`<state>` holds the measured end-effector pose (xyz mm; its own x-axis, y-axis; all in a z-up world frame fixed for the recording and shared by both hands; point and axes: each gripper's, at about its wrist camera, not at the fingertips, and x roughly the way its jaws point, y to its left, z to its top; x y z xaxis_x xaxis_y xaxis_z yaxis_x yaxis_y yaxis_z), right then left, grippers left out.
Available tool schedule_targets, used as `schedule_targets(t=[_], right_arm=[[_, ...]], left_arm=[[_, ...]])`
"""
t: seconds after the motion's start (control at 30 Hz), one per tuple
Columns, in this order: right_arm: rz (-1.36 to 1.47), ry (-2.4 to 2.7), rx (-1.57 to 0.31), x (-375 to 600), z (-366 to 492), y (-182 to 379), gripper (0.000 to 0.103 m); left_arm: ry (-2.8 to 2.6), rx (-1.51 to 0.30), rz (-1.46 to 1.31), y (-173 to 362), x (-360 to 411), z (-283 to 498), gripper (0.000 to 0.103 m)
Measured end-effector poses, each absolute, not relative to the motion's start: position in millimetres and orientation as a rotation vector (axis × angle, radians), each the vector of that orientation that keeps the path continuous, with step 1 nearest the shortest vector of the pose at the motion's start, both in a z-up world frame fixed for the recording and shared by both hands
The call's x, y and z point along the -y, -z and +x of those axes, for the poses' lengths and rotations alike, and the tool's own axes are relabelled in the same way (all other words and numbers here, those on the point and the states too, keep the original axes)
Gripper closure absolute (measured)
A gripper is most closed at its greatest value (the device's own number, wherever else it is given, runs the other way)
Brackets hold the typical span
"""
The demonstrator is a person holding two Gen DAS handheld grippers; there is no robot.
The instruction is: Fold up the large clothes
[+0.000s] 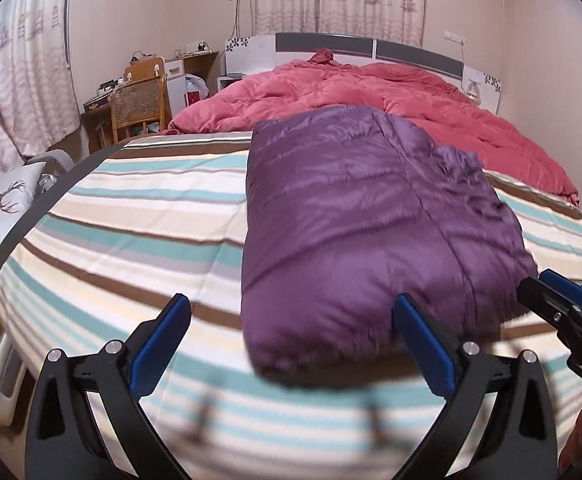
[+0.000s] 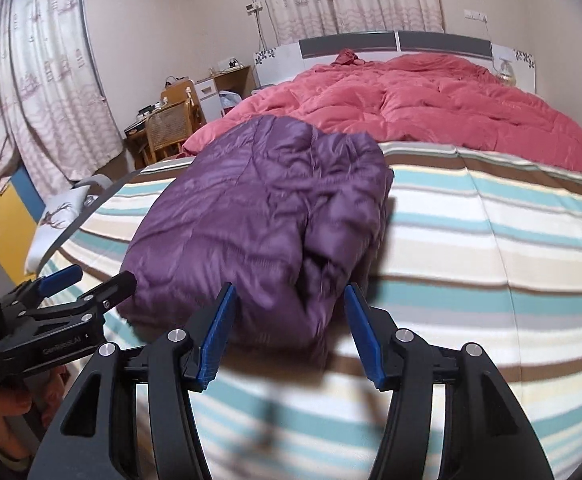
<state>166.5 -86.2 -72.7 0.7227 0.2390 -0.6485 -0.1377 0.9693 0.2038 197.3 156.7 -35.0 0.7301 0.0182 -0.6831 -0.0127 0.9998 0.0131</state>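
A purple down jacket (image 1: 371, 220) (image 2: 259, 216) lies folded into a thick bundle on the striped bed sheet (image 1: 131, 220) (image 2: 491, 240). My left gripper (image 1: 291, 308) stands wide open at the bundle's near end; its pads do not press on the fabric. My right gripper (image 2: 291, 292) is open, its blue pads on either side of the bundle's near right corner with no visible grip. Each gripper also shows in the other's view, beside the jacket: the right gripper (image 1: 547, 286) at the far right, the left gripper (image 2: 95, 278) at the lower left.
A crumpled red quilt (image 1: 391, 92) (image 2: 431, 96) covers the far half of the bed up to the headboard (image 1: 331, 42). A wicker chair (image 1: 139, 104) and desk stand at the left, a deer-print pillow (image 1: 7, 204) lies off the bed's left edge, and curtains hang behind.
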Motion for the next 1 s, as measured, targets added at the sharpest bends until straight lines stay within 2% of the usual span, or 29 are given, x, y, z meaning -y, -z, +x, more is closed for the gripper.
schedule_targets(t=[0.1,0.13,0.17,0.3,0.33,0.37,0.83,1.0], right_arm=[[0.141,-0.204,-0.732,86.4,152.0,75.8,0.047],[0.142,-0.203,-0.731,85.8,147.7,75.7,0.043],[0.144,-0.200,-0.726,85.7,142.4,75.3,0.034],[0.128,-0.202,-0.694,82.3,127.5,70.5,0.027],[0.123,-0.201,-0.690,81.7,125.0,69.5,0.020],[0.123,-0.199,-0.678,81.6,120.5,67.7,0.016],[0.038,-0.148,-0.616,81.7,95.2,51.6,0.003],[0.031,-0.139,-0.601,80.5,92.3,47.7,0.003]], left_arm=[[-0.017,-0.763,0.007,34.3,-158.3,185.3,0.002],[-0.017,-0.764,0.007,34.0,-158.0,181.8,0.002],[-0.016,-0.766,0.007,34.8,-158.8,178.1,0.002],[-0.064,-0.768,0.012,33.4,-160.8,162.6,0.002],[-0.084,-0.766,0.016,32.7,-161.0,158.7,0.002],[-0.104,-0.764,0.020,32.1,-161.1,154.8,0.002],[-0.053,-0.684,-0.095,17.3,-170.6,120.4,0.002],[-0.072,-0.682,-0.069,17.4,-166.2,118.7,0.002]])
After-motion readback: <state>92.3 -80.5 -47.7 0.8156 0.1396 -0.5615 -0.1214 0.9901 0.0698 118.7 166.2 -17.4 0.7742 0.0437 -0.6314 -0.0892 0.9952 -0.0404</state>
